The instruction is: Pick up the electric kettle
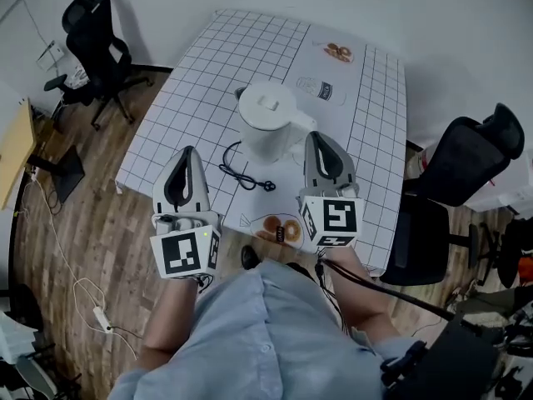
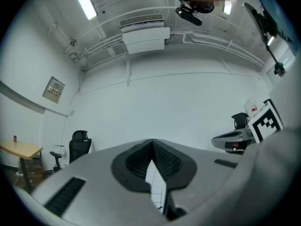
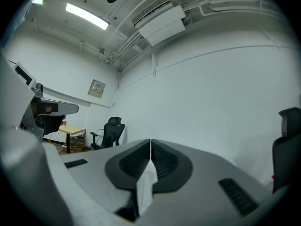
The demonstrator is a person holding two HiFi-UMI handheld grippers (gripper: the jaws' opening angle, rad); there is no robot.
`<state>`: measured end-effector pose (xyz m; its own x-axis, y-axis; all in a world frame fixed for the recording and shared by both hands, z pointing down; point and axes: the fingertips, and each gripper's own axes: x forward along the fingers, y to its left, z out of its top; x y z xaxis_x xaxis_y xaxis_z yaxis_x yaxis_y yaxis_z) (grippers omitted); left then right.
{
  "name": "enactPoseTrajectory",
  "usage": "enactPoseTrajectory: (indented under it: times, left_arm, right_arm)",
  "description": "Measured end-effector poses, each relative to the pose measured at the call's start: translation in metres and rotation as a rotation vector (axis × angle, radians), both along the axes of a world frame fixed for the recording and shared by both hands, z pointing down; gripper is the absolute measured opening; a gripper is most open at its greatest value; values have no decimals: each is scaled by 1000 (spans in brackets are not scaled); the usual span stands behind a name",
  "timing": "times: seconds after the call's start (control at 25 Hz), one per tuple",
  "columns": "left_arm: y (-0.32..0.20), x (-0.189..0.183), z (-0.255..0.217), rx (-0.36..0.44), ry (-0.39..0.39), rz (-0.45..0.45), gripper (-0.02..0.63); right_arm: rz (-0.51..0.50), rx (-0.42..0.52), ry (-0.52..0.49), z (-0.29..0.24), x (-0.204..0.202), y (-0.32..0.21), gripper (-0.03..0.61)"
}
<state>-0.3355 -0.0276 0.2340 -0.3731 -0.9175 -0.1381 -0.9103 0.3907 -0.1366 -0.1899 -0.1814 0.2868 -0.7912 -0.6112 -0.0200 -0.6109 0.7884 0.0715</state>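
A white electric kettle (image 1: 266, 119) with its lid on stands mid-table on the white gridded table (image 1: 208, 65). Its black cord (image 1: 246, 173) lies coiled in front of it. My left gripper (image 1: 190, 151) hovers over the table's near left part, left of the cord, jaws together and empty. My right gripper (image 1: 320, 137) sits just right of the kettle's base, also shut and empty. In the left gripper view the jaws (image 2: 152, 142) meet at their tips and point at the far wall. The right gripper view shows its jaws (image 3: 150, 141) closed as well. Neither gripper view shows the kettle.
Printed food pictures lie on the table, near the front edge (image 1: 281, 229) and at the far side (image 1: 338, 52). A black office chair (image 1: 96, 40) stands at the back left, another (image 1: 466, 165) at the table's right. A wooden desk (image 1: 15, 148) is far left.
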Motion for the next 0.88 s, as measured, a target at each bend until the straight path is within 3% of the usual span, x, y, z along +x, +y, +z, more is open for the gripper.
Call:
enactPoseTrajectory:
  times: [0.56,0.88]
  left_arm:
    - [-34,9,28,-52,61,124,0]
    - [-48,-5,49,-111,93,97,0]
  right_arm:
    - [85,-71,56,37,12,-8,3]
    - [123,-128,83,69,11,-22,17]
